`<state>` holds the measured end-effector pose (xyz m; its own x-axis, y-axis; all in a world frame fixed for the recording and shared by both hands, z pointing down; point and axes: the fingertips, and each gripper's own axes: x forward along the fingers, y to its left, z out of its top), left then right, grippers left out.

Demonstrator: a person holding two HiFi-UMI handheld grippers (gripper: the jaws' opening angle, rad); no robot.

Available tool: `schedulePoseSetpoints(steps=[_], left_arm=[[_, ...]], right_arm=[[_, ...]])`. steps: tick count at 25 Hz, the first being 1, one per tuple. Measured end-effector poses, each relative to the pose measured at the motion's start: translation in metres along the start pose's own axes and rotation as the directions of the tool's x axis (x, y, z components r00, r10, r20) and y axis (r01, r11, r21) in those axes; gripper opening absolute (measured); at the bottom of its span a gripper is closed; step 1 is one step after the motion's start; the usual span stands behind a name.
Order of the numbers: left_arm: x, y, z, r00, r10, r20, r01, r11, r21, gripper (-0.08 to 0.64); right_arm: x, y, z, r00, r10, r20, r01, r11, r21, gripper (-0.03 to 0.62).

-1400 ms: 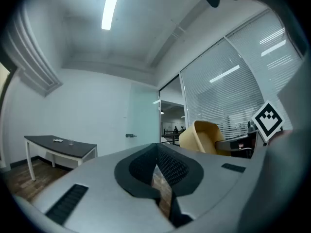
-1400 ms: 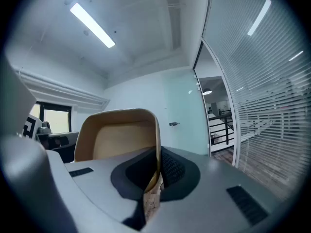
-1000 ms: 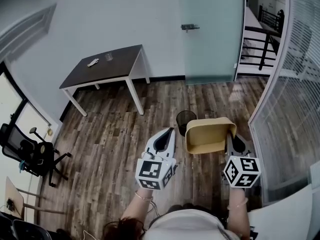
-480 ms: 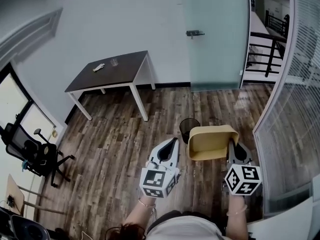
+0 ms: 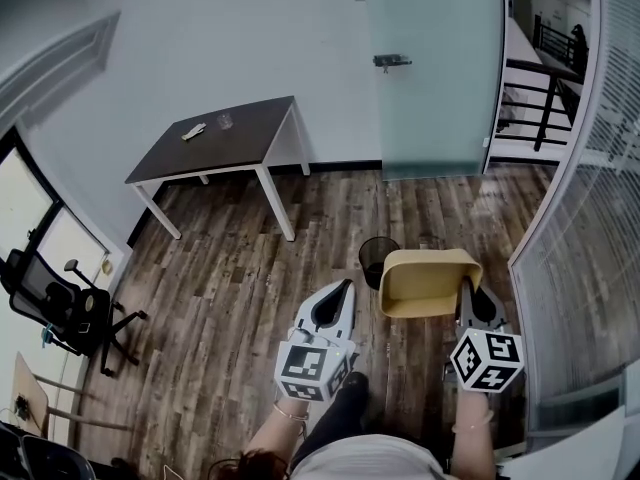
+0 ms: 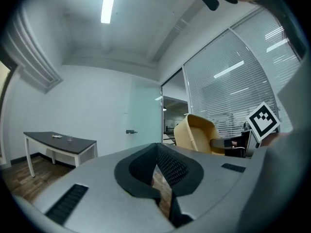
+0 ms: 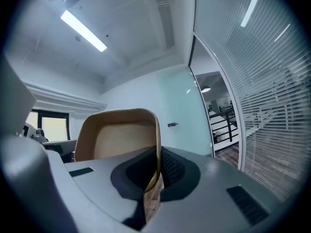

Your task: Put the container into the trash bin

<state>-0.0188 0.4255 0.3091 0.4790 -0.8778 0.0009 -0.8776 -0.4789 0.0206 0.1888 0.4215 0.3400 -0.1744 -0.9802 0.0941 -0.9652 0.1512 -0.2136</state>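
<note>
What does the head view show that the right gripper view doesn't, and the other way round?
Only the head view shows the black trash bin on the wooden floor and the marker cube on the back of the right gripper. Only the right gripper view shows the ceiling light and, from close up, the jaws pinched shut on the side wall of the container. Both views share the tan container itself and the frosted glass door with its handle.

wood plank floor [image 5: 230, 268], dark-topped table [image 5: 225, 138] by white wall [image 5: 200, 38], frosted glass door [image 5: 430, 78], black office chair [image 5: 60, 308]
</note>
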Motion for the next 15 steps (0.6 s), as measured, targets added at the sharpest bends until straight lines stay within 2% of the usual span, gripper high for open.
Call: schedulePoseSetpoints(steps=[7,15], left_arm=[[0.062,0.056,-0.006,1.000,-0.030,0.003,0.030,1.000,-0.008,0.018],[0.143,0.147,-0.005,0.998,-0.059,0.001,0.059,0.998,-0.031,0.018]], right_arm=[[0.079,0.006,0.000,0.999,-0.035,-0.002,0.035,0.999,0.012,0.002],[0.195,0.033,0.011,0.998,-0.060,-0.011,0.060,0.998,0.001,0.002]])
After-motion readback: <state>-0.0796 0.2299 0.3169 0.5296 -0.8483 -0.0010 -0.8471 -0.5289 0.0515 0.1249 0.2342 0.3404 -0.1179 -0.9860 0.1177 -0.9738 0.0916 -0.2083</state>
